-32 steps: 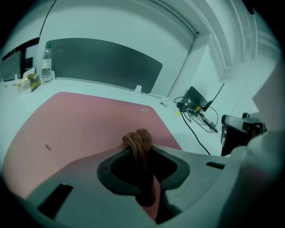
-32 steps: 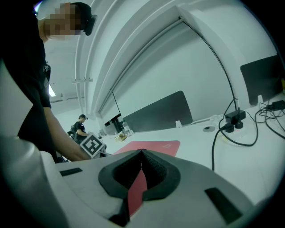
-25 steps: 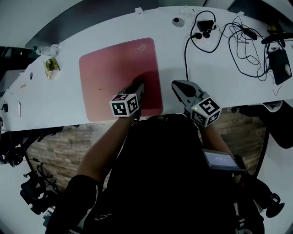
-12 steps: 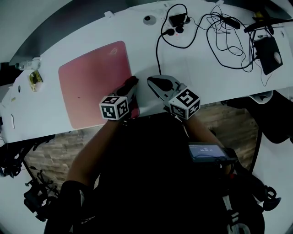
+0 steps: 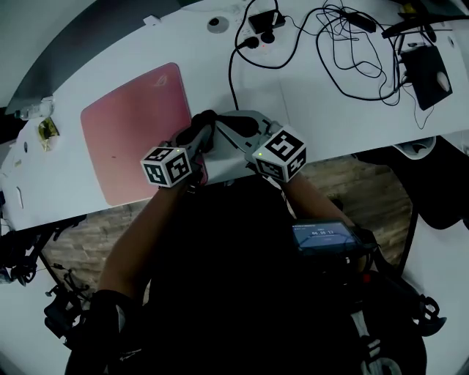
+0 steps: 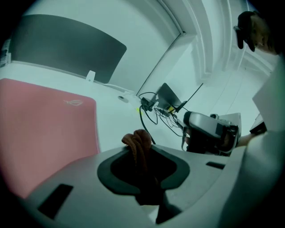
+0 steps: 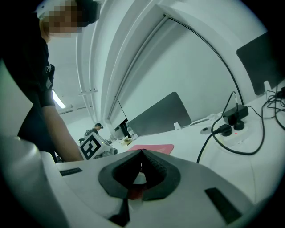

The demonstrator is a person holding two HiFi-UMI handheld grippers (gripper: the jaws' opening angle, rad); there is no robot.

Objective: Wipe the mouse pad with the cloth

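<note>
Pinching the cloth point(image 6: 135, 141) by the mouse pad point(image 5: 132, 124) right edge – wipe looks paused or abt done.
Brown cloth is bunched & gripped tight betw. the left gripper point(image 6: 142, 156) jaws, over the white desk point(image 5: 315, 88) just beside the pink pad, nr its front right corner; can't tell if it touches anything. Pad lies flat & bare, w/ one small dark speck point(image 5: 113, 155) left of centre, so prob. one more pass that side is due. Right gripper point(image 7: 141, 153) jaws are pressed together w/ nothing betw. them, tips close to the left's. Black cables point(image 5: 352, 51) & plugs point(image 5: 261, 22) sit well back on the desk, apart from the pad; nothing blocks it.
</note>
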